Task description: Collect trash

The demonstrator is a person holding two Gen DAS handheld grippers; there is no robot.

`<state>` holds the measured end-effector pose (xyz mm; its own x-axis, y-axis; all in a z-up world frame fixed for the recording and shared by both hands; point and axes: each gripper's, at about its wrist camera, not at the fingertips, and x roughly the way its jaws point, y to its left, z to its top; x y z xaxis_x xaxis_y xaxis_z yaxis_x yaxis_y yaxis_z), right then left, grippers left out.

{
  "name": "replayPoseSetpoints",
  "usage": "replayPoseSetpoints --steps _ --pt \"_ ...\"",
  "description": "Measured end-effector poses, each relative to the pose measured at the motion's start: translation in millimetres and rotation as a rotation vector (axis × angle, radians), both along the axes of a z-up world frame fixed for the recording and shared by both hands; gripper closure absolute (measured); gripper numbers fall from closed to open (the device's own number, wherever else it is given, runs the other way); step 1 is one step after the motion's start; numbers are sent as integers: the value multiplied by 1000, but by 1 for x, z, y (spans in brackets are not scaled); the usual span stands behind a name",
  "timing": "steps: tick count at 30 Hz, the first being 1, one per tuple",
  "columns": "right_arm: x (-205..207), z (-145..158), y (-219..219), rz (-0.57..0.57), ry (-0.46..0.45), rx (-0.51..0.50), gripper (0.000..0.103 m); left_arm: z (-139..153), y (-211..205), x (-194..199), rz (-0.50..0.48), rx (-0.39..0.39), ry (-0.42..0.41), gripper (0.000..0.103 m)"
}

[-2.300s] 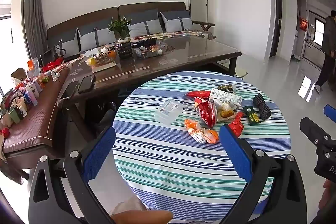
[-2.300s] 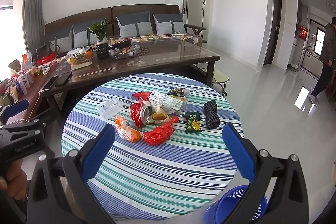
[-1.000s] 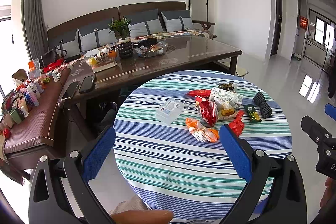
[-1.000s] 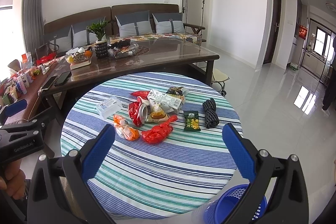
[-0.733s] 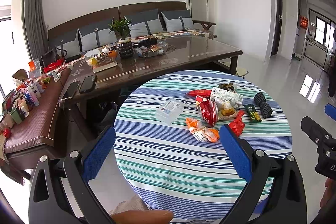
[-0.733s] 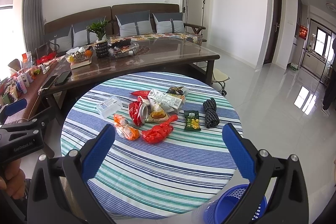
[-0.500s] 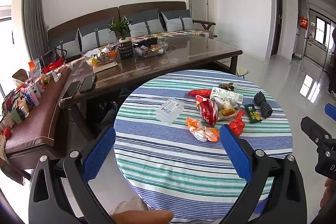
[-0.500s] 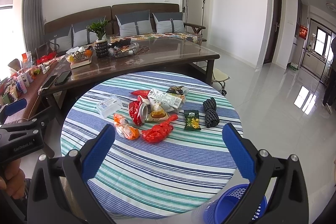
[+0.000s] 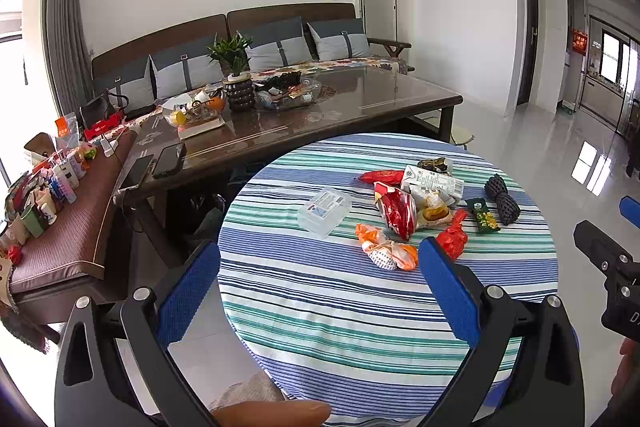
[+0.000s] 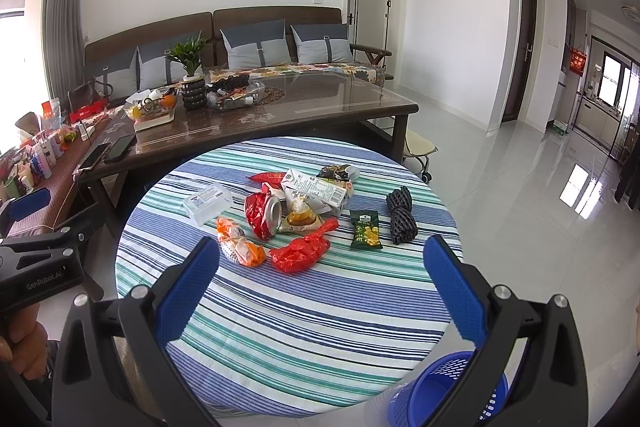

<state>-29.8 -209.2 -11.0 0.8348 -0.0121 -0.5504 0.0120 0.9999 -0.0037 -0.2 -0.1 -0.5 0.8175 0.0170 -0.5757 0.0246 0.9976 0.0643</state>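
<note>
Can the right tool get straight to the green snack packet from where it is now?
Probably yes: the right tool is open, and only bare striped cloth lies between it and the green snack packet.

Bare striped tablecloth [image 10: 304, 327] before, seemingly unobstructed, the litter cluster [image 10: 296, 215].

Round table [image 10: 304, 327] w/ striped cloth carries trash mid-top: clear plastic box [image 10: 208, 204], crushed red can [image 10: 264, 216], milk carton [image 10: 314, 190], green snack pkt [image 10: 365, 229], black netting [image 10: 401, 216].
</note>
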Motion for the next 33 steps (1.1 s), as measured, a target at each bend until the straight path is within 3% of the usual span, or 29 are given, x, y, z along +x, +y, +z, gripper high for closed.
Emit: replayPoseSetpoints --steps 33 --pt "0 1 0 0 1 -1 5 0 3 0 -1 4 0 5"
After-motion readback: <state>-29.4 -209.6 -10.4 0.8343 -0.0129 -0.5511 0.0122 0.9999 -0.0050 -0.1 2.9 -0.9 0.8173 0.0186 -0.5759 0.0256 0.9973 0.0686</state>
